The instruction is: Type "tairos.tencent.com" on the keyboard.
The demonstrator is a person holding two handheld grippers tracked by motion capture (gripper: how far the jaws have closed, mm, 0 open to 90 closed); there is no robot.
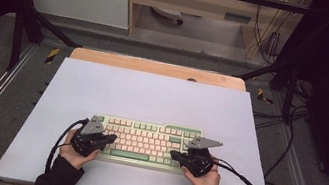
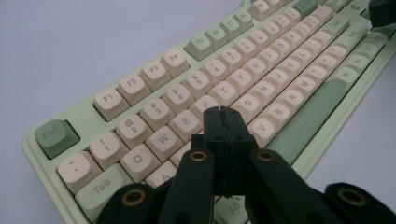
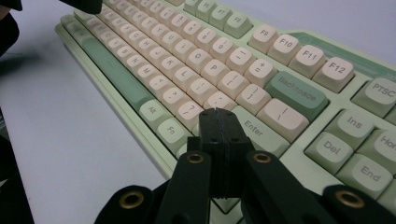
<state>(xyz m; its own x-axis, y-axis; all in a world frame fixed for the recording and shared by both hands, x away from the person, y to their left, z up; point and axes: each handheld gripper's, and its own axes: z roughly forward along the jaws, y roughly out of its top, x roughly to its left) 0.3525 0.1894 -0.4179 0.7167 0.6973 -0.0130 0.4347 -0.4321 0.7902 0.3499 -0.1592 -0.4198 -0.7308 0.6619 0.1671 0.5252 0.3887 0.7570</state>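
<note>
A pale green mechanical keyboard point(image 1: 146, 142) with cream keycaps lies near the front edge of the white-covered counter point(image 1: 152, 95), between the two hands. The left hand-held gripper point(image 2: 222, 112), jaws closed together on nothing, is poised over the keyboard's left letter keys, its tip just above the R, F and D keys. The right hand-held gripper point(image 3: 217, 113), likewise closed and empty, sits over the right end of the keyboard beside the Enter key point(image 3: 254, 129), below the green Backspace key point(image 3: 296, 92).
</note>
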